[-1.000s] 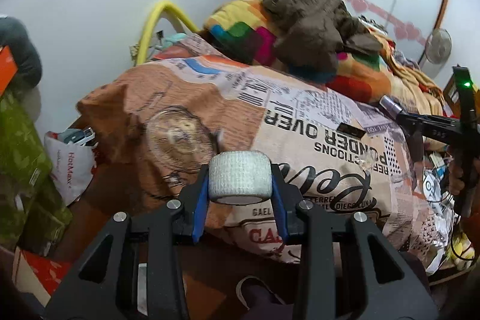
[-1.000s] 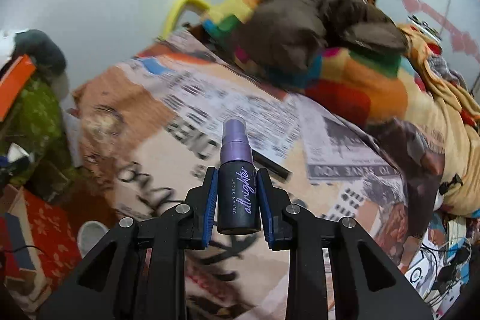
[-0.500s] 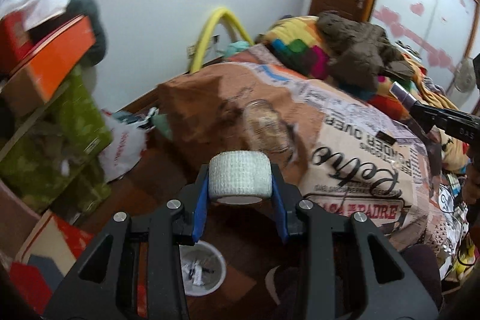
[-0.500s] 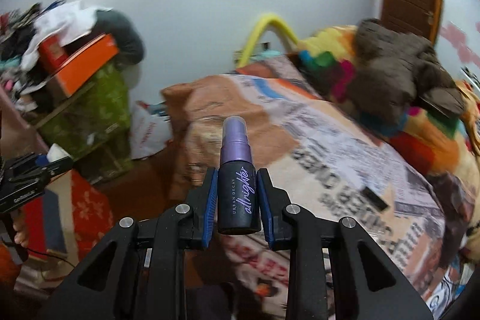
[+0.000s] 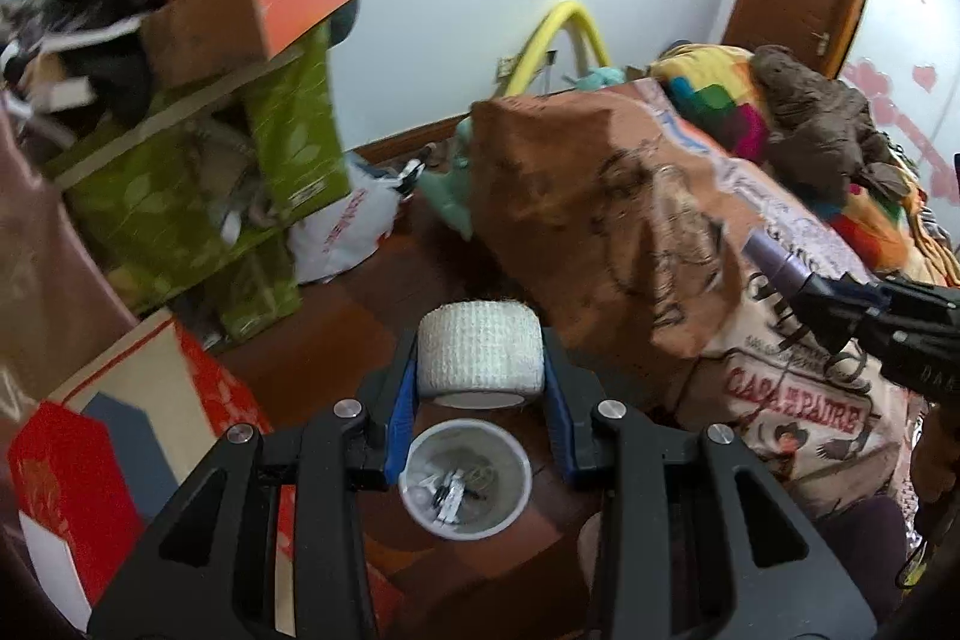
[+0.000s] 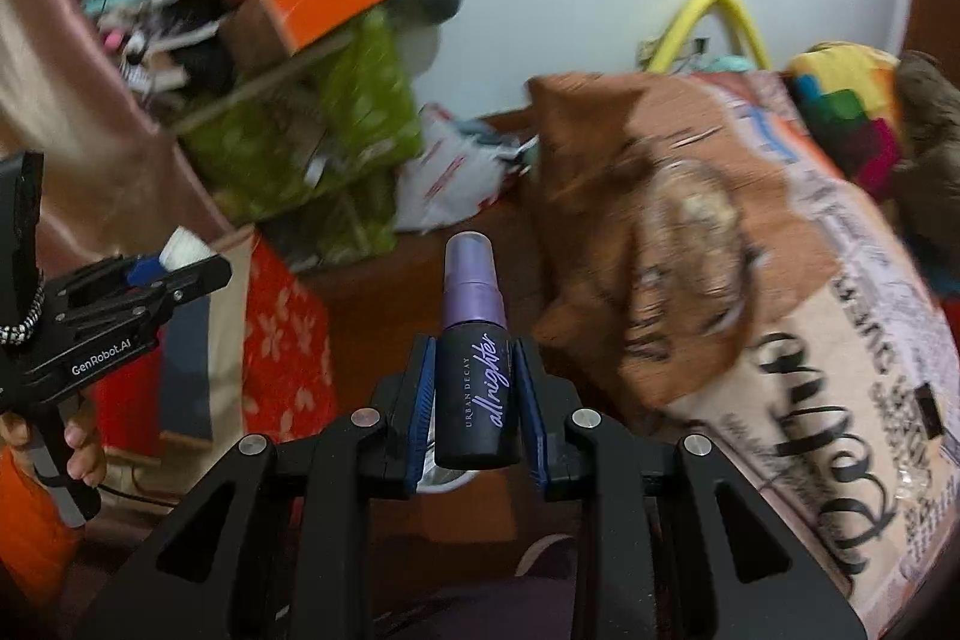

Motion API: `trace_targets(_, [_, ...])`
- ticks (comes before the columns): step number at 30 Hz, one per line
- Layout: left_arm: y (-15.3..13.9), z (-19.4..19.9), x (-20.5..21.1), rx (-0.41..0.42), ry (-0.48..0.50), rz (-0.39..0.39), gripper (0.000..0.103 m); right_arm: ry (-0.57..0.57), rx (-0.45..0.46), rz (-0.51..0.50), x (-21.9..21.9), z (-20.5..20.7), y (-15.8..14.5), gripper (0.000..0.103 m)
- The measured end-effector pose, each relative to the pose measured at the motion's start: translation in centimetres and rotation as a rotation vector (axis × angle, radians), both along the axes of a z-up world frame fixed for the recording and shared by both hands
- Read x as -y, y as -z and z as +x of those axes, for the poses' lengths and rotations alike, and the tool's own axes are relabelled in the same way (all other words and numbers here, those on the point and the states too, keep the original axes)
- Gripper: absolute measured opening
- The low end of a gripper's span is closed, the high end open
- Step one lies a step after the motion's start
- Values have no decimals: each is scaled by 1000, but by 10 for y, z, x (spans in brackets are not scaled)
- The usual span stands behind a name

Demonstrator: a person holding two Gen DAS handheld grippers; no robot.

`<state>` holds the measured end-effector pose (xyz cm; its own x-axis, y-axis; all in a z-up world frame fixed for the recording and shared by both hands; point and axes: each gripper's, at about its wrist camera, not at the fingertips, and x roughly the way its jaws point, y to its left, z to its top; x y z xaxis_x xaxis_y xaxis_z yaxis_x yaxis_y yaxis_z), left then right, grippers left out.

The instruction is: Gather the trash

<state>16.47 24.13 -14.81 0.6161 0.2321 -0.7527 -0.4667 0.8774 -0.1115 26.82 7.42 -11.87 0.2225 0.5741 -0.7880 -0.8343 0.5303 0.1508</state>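
My left gripper (image 5: pixel 480 370) is shut on a white bandage roll (image 5: pixel 480 355), held above a small white trash bin (image 5: pixel 467 484) on the brown floor; the bin holds a few scraps. My right gripper (image 6: pixel 477 388) is shut on a black spray bottle with a purple cap (image 6: pixel 476 358). The bin's rim just shows under that bottle (image 6: pixel 444 484). The right gripper also shows at the right edge of the left wrist view (image 5: pixel 864 304), and the left gripper at the left of the right wrist view (image 6: pixel 174 274).
A bed with a newspaper-print cover (image 5: pixel 690 250) fills the right side. Green boxes with an orange box on top (image 5: pixel 240 148) stand at the left. A red floral box (image 5: pixel 138 412) and a white plastic bag (image 5: pixel 348 232) lie on the floor.
Both grippers have swung left and downward, away from the bed toward the floor. The trash bin has come into full view under the left gripper. Both still hold their items.
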Motion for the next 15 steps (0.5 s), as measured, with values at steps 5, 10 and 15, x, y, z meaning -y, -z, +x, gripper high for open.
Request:
trace_targets(5, [32, -16, -14, -36, -34, -47, 37, -56, -48, -50, -33, -19, 29, 24])
trace_targets(10, [67, -24, -24, -79, -51, -98, 37, -75, -108, -96, -56, -29, 60, 24])
trace_targets(15, [107, -28, -29, -107, -66, -163, 37, -71, -175, -134, -71, -32, 93, 24])
